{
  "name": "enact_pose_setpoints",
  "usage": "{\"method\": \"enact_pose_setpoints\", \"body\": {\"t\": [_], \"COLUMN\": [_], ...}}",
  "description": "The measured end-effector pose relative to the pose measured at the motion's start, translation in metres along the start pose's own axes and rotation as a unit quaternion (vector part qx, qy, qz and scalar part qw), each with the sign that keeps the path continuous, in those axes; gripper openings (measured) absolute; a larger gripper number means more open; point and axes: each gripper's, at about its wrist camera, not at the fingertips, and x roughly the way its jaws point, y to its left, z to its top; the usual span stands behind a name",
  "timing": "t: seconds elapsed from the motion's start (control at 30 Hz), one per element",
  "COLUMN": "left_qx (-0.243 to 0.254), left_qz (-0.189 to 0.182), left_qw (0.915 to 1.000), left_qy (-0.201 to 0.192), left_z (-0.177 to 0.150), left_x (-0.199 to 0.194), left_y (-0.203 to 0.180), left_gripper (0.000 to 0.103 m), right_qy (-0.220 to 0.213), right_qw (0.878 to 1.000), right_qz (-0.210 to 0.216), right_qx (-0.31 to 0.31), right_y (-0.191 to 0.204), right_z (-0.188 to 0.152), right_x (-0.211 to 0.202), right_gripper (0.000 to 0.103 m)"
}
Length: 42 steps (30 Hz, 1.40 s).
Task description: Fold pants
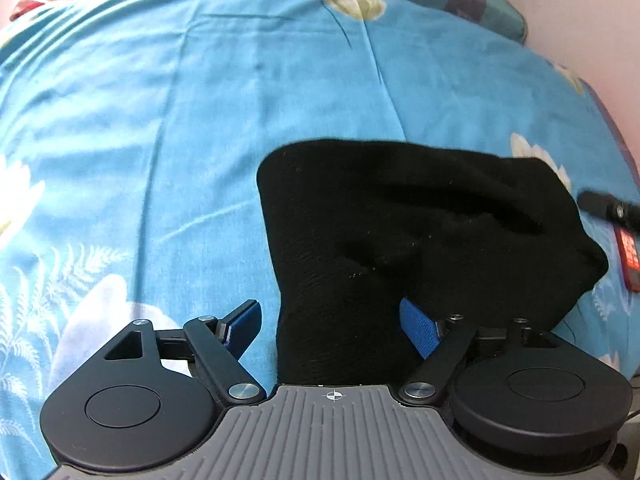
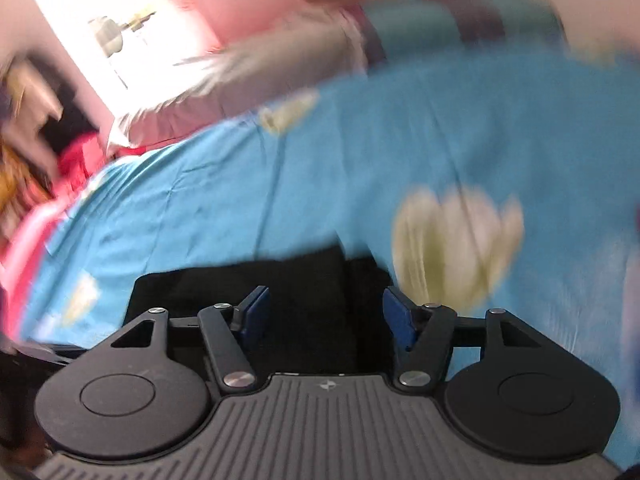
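**Both grippers spread above black pants on a blue bedsheet**

In the left wrist view we see the left gripper (image 1: 332,328) with its 2 blue-padded fingers (image 1: 418,330) spread wide apart. The black pants (image 1: 420,232) lie bunched on the blue flowered bedsheet (image 1: 160,140). The dark cloth fills the gap between the fingers and runs ahead of them and off to the side of the right-hand finger. That finger shows against the cloth, while the left-hand finger stands over bare sheet, clear of the cloth's edge. We see neither pad pressing on the pants. Far beyond the right-hand finger, at the frame's edge, we note the dark tip of another tool (image 1: 604,206) and a red object (image 1: 630,258), too cropped to identify.

In the right wrist view, heavily blurred, we see the right gripper (image 2: 326,320) with its 2 fingers (image 2: 398,322) likewise apart. The pants (image 2: 304,300) appear as a flat dark patch between and just ahead of the fingers, reaching past the left-hand finger. No pad closes on the cloth. The sheet (image 2: 440,140) stretches ahead, with pink and grey bedding (image 2: 260,60) at its far edge.
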Motion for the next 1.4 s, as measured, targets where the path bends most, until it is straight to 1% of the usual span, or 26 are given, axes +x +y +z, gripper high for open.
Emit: {"method": "enact_pose_setpoints", "body": {"t": [0.03,0.07,0.1,0.13,0.17,0.2,0.23,0.27,0.3,0.33,0.37,0.4,0.43,0.5,0.53,0.57,0.6,0.63,0.7,0.8,0.87,1.0,1.1,1.17,1.27,1.4], "left_qx": [0.002,0.006,0.011,0.016,0.022,0.027,0.029,0.030,0.032,0.032,0.032,0.032,0.031,0.031,0.031,0.030,0.029,0.029,0.031,0.034,0.039,0.050,0.058,0.063,0.072,0.064], "left_qz": [0.009,0.019,0.030,0.038,0.044,0.050,0.053,0.056,0.058,0.060,0.061,0.062,0.063,0.065,0.066,0.067,0.065,0.065,0.068,0.072,0.077,0.091,0.101,0.110,0.115,0.103], "left_qw": [1.0000,0.9998,0.9995,0.9991,0.9988,0.9984,0.9982,0.9979,0.9978,0.9977,0.9976,0.9975,0.9975,0.9974,0.9973,0.9973,0.9974,0.9975,0.9972,0.9968,0.9962,0.9945,0.9930,0.9914,0.9892,0.9896], "left_qy": [0.000,0.000,0.001,0.001,0.000,-0.001,-0.002,-0.002,-0.001,-0.001,-0.001,-0.001,-0.001,-0.003,-0.004,-0.004,-0.002,-0.001,0.000,0.003,0.005,0.011,0.020,0.033,0.055,0.078], "left_z": [0.000,0.000,0.000,0.001,0.000,0.000,0.000,0.000,0.000,0.000,0.000,0.000,0.000,-0.001,-0.002,-0.002,-0.003,-0.003,-0.004,-0.007,-0.012,-0.029,-0.045,-0.054,-0.068,-0.081], "left_x": [0.000,0.001,0.001,0.002,0.003,0.003,0.002,0.001,0.000,0.000,0.000,0.000,0.000,0.001,0.001,0.001,0.001,0.001,-0.001,-0.005,-0.011,-0.024,-0.034,-0.035,-0.033,-0.032], "left_y": [-0.003,-0.005,-0.009,-0.011,-0.014,-0.015,-0.017,-0.017,-0.018,-0.018,-0.018,-0.019,-0.019,-0.019,-0.019,-0.020,-0.020,-0.020,-0.021,-0.022,-0.023,-0.024,-0.024,-0.025,-0.029,-0.032], "left_gripper": [0.103,0.103,0.103,0.103,0.103,0.103,0.103,0.103,0.103,0.103,0.103,0.103,0.103,0.103,0.103,0.103,0.103,0.103,0.103,0.103,0.103,0.103,0.103,0.103,0.103,0.103], "right_qy": [-0.019,-0.037,-0.041,-0.029,-0.001,0.010,0.004,-0.012,-0.019,-0.023,-0.019,-0.015,-0.014,-0.010,0.003,0.018,0.018,0.011,0.017,0.034,0.043,0.081,0.095,0.098,0.094,0.075], "right_qw": [0.999,0.995,0.991,0.989,0.988,0.988,0.989,0.991,0.992,0.994,0.996,0.997,0.996,0.992,0.990,0.989,0.990,0.993,0.995,0.996,0.996,0.990,0.988,0.989,0.991,0.994], "right_qz": [-0.010,-0.009,0.005,0.015,0.001,-0.032,-0.068,-0.107,-0.118,-0.109,-0.086,-0.074,-0.073,-0.082,-0.084,-0.091,-0.091,-0.082,-0.076,-0.073,-0.076,-0.109,-0.123,-0.114,-0.097,-0.078], "right_qx": [-0.045,-0.091,-0.127,-0.145,-0.156,-0.154,-0.133,-0.085,-0.049,-0.021,-0.015,-0.029,-0.049,-0.100,-0.117,-0.119,-0.107,-0.083,-0.056,-0.025,-0.025,-0.031,-0.007,0.005,0.005,-0.004], "right_y": [0.014,0.029,0.039,0.039,0.040,0.038,0.028,0.016,0.006,-0.002,-0.004,0.000,0.008,0.022,0.021,0.018,0.024,0.016,0.008,-0.002,-0.001,0.000,-0.003,-0.001,0.010,0.027], "right_z": [0.001,0.000,-0.002,-0.006,-0.006,-0.003,0.000,0.006,0.010,0.012,0.010,0.006,-0.001,-0.019,-0.033,-0.045,-0.056,-0.064,-0.069,-0.071,-0.073,-0.085,-0.095,-0.099,-0.099,-0.092], "right_x": [0.002,0.007,0.016,0.024,0.042,0.056,0.060,0.056,0.048,0.038,0.029,0.021,0.017,0.011,0.005,0.007,0.004,-0.003,-0.007,-0.014,-0.017,-0.022,-0.030,-0.036,-0.044,-0.054], "right_gripper": [0.069,0.069,0.068,0.063,0.053,0.032,0.030,0.035,0.036,0.036,0.039,0.051,0.064,0.070,0.070,0.071,0.073,0.076,0.080,0.083,0.085,0.085,0.085,0.085,0.085,0.085]}}
